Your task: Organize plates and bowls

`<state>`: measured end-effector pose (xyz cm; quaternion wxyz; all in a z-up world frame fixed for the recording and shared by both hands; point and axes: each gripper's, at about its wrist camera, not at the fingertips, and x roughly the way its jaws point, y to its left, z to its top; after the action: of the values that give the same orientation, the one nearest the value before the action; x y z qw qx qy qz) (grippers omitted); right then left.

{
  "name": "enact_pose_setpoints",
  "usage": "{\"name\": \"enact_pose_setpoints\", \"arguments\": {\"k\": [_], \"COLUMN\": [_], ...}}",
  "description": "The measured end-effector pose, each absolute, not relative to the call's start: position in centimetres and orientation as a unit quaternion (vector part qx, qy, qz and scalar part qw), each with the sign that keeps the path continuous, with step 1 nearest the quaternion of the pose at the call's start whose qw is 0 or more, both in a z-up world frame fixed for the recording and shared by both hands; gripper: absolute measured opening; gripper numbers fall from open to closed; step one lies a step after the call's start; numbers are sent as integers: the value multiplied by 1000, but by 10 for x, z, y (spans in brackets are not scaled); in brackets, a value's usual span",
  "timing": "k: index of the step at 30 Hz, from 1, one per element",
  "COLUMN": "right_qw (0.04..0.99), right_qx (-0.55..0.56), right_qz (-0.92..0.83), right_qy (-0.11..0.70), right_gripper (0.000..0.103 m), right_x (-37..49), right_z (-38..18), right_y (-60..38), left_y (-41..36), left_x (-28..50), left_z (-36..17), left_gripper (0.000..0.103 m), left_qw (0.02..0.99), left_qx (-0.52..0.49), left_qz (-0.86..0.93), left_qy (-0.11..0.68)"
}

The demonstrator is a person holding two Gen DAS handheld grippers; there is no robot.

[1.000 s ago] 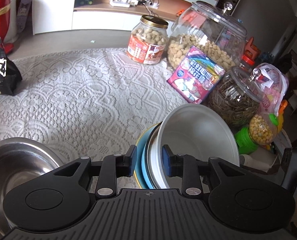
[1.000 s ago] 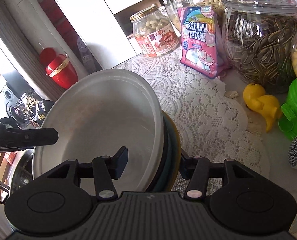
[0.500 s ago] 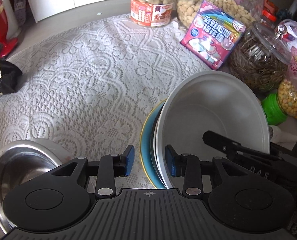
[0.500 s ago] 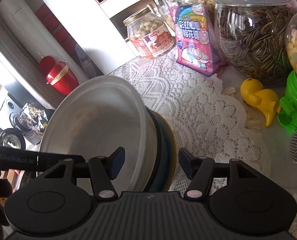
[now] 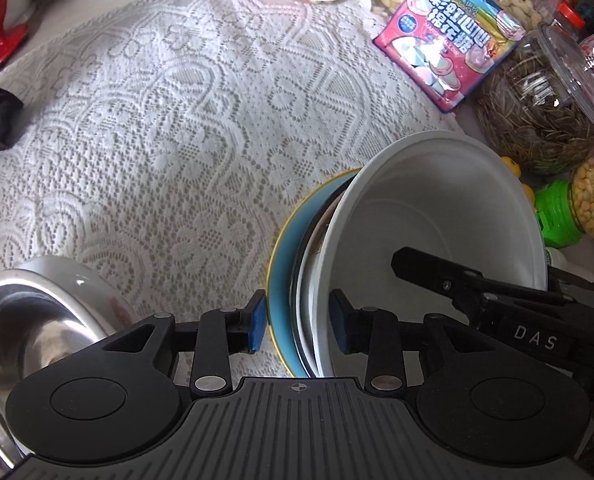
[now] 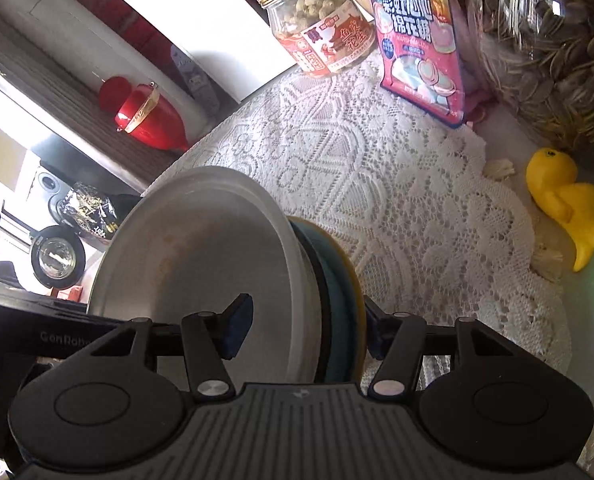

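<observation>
A stack of a white bowl (image 5: 437, 216) on a blue, yellow-rimmed plate (image 5: 285, 272) is held tilted on edge above the lace cloth. My left gripper (image 5: 297, 326) is shut on the stack's rim from one side. My right gripper (image 6: 305, 330) grips the same stack from the other side, one finger inside the white bowl (image 6: 201, 264), one behind the blue plate (image 6: 343, 292). The right gripper also shows in the left wrist view (image 5: 477, 292). A steel bowl (image 5: 29, 328) sits at the lower left.
White lace cloth (image 5: 169, 120) covers the table. Snack jars (image 5: 537, 112), a pink marshmallow bag (image 5: 449, 40) and a green candy dispenser (image 5: 569, 216) crowd the right edge. A yellow duck toy (image 6: 565, 204) lies beyond the cloth. A peanut jar (image 6: 321, 36) stands at the back.
Both grippers have tilted down and moved forward with the stack; the table fills more of each view. The grip on the stack is unchanged.
</observation>
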<state>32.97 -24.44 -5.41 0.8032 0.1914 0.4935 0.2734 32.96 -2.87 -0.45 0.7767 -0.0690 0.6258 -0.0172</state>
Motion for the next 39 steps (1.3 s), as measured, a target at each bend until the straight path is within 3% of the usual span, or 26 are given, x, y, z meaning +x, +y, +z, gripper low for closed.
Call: {"name": "enact_pose_setpoints", "arguments": {"k": [2, 4, 19, 39], "right_qw": [801, 798, 803, 807], "right_qx": [194, 201, 196, 186], "right_qz": [265, 265, 267, 269], "right_qy": [500, 503, 496, 493], "right_gripper": [46, 44, 44, 46], "right_x": [328, 328, 327, 326], "right_z": [-58, -60, -60, -59], "right_y": [-246, -248, -247, -246], "left_y": [-30, -32, -38, -46], "left_x": [330, 330, 325, 325], "left_z": [-1, 1, 5, -5], "left_gripper": [36, 36, 37, 46], "left_qw": [782, 784, 786, 783], "left_qx": [-64, -61, -38, -15], "left_qz": [-14, -13, -9, -9], "left_qy": [620, 618, 617, 622]}}
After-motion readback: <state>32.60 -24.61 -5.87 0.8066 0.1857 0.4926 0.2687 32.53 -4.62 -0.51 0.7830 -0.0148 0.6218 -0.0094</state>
